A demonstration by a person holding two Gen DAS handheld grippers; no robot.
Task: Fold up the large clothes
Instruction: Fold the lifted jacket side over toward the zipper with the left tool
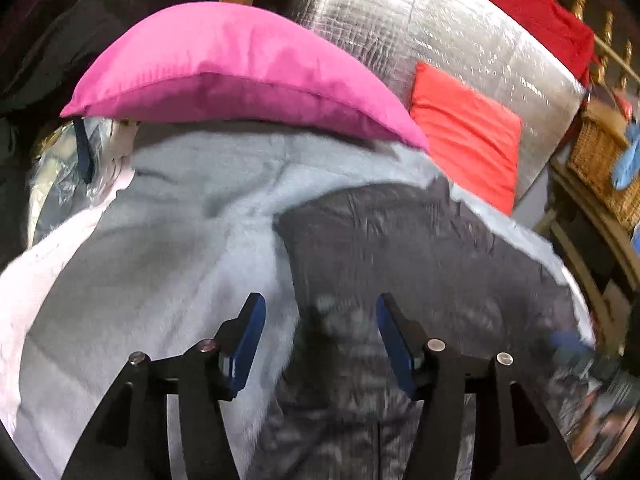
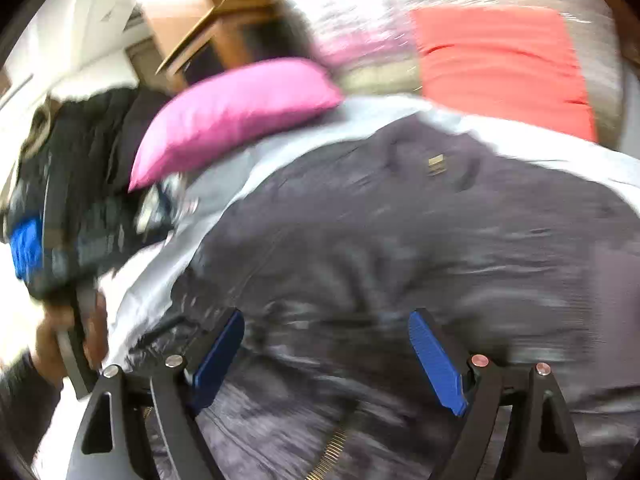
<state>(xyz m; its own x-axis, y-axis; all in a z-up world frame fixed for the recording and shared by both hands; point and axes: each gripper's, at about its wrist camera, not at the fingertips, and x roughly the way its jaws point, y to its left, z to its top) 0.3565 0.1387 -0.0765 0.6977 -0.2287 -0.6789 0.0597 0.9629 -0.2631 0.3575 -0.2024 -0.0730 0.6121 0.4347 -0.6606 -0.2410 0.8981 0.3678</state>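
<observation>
Both grippers, left (image 1: 320, 336) and right (image 2: 326, 354), hang with jaws wide over the motion-blurred dark jacket (image 2: 400, 240), its lower edge cut off.

A dark charcoal-grey jacket (image 2: 400, 240) is seen with a small gold-coloured label and brass-coloured zipper teeth (image 2: 332, 452). It is spread over a pale grey fleece blanket (image 1: 168, 240), whose left edge is shown in soft pink-white. A bright magenta pillow (image 1: 224, 68) is seen at the blanket's far side, and a coral-red cushion (image 1: 468, 136) beside it. The backing behind them is covered in silver foil with a fine grid pattern (image 1: 440, 20), topped by a deep red cloth (image 1: 532, 4). Both grippers are built in black, and their pads (image 1: 250, 344) are coloured blue. A tan woven basket (image 1: 600, 152) is seen at the right.
</observation>
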